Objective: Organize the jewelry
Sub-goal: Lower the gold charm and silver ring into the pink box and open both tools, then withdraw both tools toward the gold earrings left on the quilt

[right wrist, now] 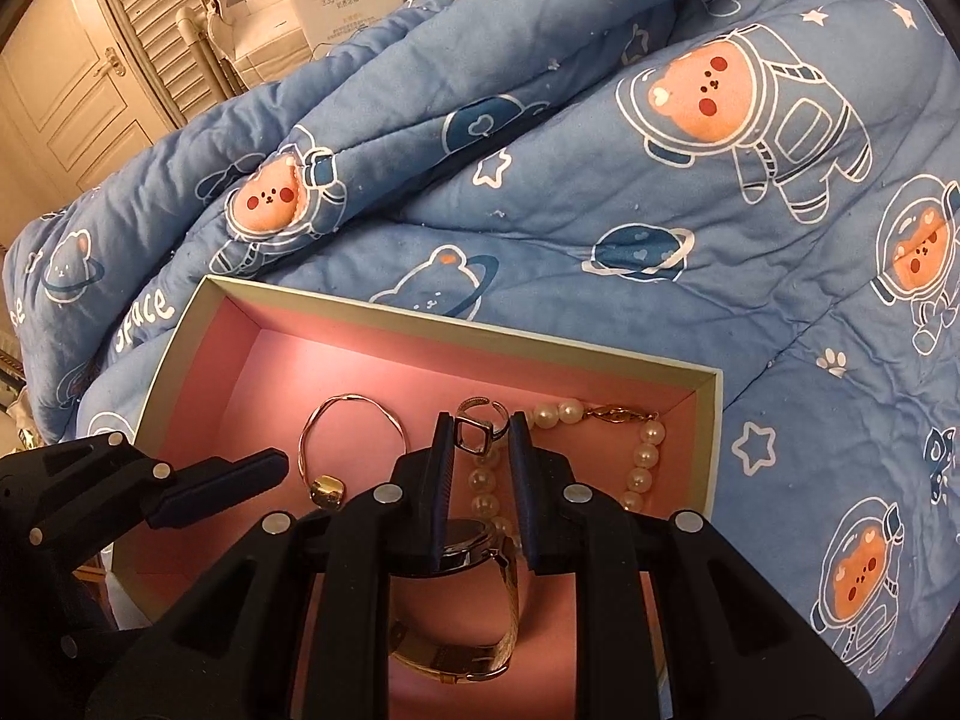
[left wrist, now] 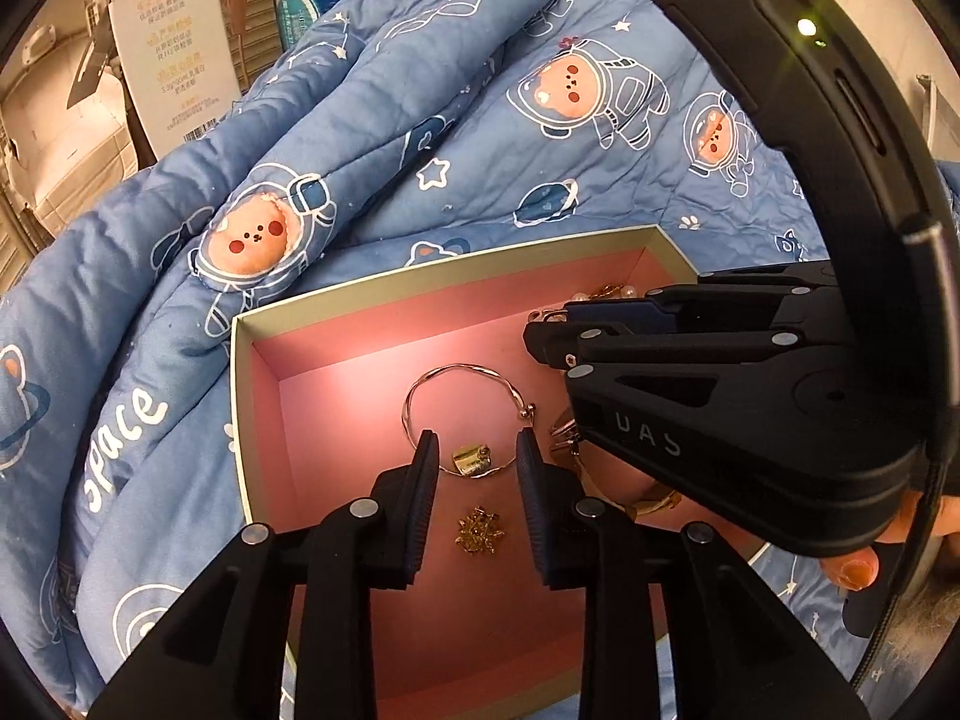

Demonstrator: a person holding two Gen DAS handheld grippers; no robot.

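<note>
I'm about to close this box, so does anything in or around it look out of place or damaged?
Nothing stands out. The bangle, gold ring, pearl strand, watch and snowflake charm all lie loose inside the pink box. The right gripper holds a square ring just above the floor.

Rumpled blue space-bear quilt, white printed carton behind it, cream panelled door beyond.

One box holds one bangle, two rings (one gold), one pearl string, one watch, one snowflake charm.
</note>
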